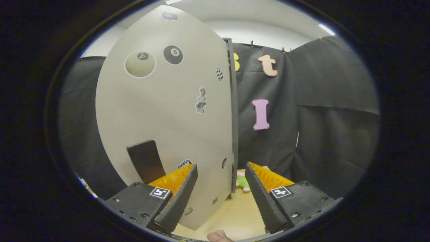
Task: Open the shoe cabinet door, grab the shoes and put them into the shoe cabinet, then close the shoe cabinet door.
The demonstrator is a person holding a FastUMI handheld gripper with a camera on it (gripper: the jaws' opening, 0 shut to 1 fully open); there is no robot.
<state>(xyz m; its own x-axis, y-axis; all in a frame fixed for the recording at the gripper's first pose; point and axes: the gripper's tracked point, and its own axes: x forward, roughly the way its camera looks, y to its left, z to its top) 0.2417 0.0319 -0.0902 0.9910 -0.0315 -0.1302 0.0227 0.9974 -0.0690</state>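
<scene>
Shoe cabinet door (161, 117), sticker-covered, dark handle (146, 161) low on it, its free edge between the spread, empty fingers of the hand-held gripper (221, 188); step judged: door handling; next move likely needs the fingers brought onto that handle or edge.

Fisheye riding on the gripper (221, 176), facing forward, close up to the cabinet door (161, 111)

The gripper (221, 174) has two wedge-shaped fingers (176, 198) with ribbed inner faces, spread apart, each on a black block studded with screws and bearing a square white tag marked in black.
</scene>
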